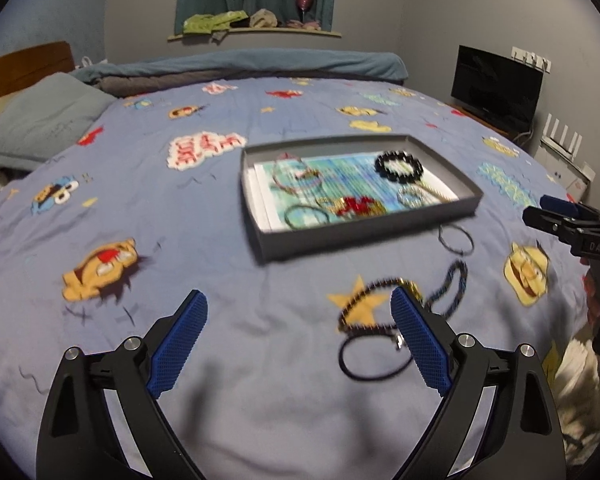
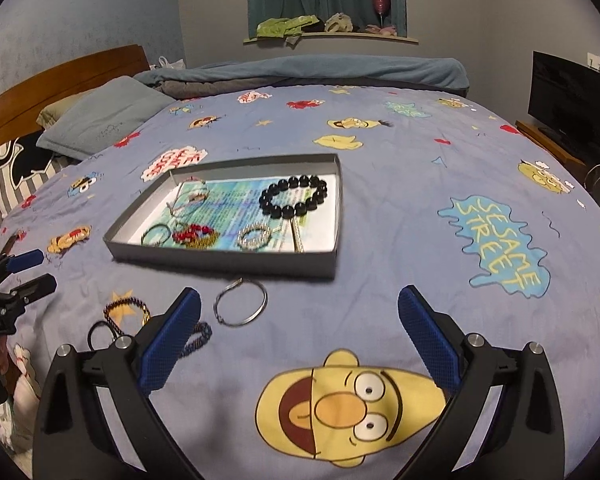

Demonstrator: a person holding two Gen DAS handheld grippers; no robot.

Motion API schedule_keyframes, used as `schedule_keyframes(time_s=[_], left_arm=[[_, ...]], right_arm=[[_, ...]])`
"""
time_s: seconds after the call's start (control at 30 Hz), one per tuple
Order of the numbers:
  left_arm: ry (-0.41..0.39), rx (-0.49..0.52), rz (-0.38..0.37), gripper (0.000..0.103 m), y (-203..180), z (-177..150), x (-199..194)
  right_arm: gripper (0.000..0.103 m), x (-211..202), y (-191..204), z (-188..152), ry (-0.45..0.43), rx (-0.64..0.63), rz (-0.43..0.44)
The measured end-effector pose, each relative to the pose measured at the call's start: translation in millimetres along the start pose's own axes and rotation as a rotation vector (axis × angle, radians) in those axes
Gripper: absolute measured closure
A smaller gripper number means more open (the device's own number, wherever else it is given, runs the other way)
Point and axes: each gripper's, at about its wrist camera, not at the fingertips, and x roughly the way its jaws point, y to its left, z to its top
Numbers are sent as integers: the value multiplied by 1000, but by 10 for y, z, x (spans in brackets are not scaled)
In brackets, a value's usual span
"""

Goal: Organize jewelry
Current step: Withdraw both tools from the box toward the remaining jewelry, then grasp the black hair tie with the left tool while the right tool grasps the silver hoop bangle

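Black hair tie (image 1: 370,356) clearer from left wrist

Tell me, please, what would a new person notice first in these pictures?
First the blue cartoon bedsheet that fills both views, and the shallow grey box in its middle, holding a black bead bracelet. Nearer the camera, a thin silver bangle lies loose on the sheet, outside the box.
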Motion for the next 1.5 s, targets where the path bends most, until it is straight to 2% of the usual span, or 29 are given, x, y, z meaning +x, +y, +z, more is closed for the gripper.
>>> schedule_keyframes(time_s=[0.33,0.53,0.8,0.87,1.03,1.3,1.5], left_arm=[[66,31,-27,10,-178,-305,129],[83,15,-37,13,-194,-358,216],[93,44,-77,33,-280,-365,228],[90,49,-98,42,-314,-356,215],[80,33,-166,47,-411,-322,191],[120,32,-181,64,-560,-330,371],[131,56,-143,68,-665,-345,471]], right_arm=[[5,109,130,-243,62,-27,21],[5,150,226,-316,83,-50,37],[5,174,239,-332,90,-53,42],[5,174,233,-328,89,-53,42],[5,181,232,-337,89,-56,46],[6,210,253,-375,90,-65,67],[21,282,345,-387,104,-65,106]])
